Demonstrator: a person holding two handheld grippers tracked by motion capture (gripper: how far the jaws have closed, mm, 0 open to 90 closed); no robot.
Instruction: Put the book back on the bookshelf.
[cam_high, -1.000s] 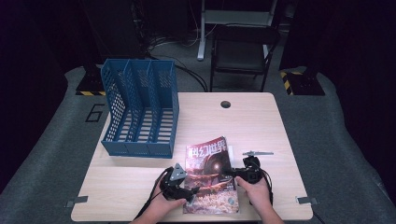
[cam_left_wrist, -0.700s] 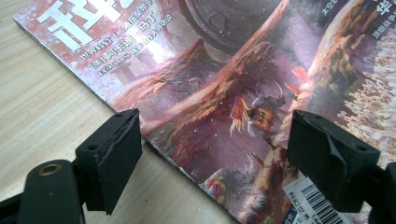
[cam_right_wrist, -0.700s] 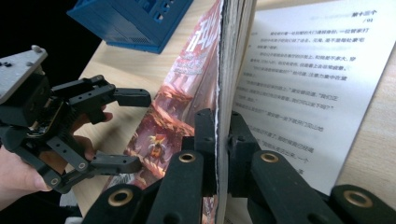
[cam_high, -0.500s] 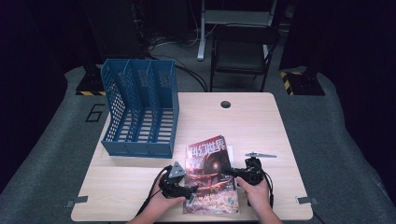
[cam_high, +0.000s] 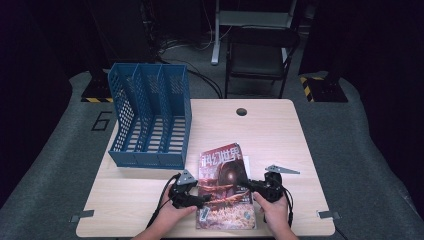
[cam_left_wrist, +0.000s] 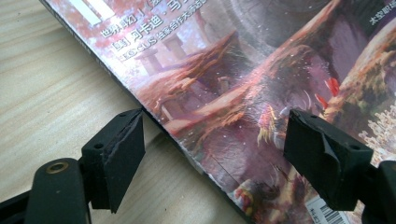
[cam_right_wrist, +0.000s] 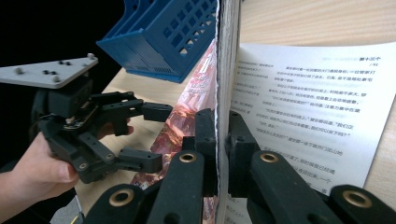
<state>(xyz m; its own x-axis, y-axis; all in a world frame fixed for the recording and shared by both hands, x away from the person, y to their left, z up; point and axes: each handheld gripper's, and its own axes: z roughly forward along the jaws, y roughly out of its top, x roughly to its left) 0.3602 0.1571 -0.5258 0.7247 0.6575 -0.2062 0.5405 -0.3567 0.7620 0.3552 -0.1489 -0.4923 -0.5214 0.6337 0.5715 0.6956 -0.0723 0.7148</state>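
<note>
Lying flat on the table (cam_high: 280, 130), the magazine (cam_high: 225, 185) ran lengthwise away from the person, title end farthest. The right gripper (cam_right_wrist: 219, 140) pinched its right edge between narrow fingers, while the left gripper (cam_left_wrist: 215, 154) straddled the spine, fingers wide.

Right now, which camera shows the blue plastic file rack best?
The high view: the blue plastic file rack stands whole on the table, all three slots visible. The right gripper view catches just a corner; the left gripper view shows magazine and table instead.

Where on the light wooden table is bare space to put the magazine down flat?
The light wooden table is bare on its right half, from the round cable hole to the right edge. The blue plastic file rack crowds the back left; the colourful magazine and both grippers crowd the front centre.
</note>
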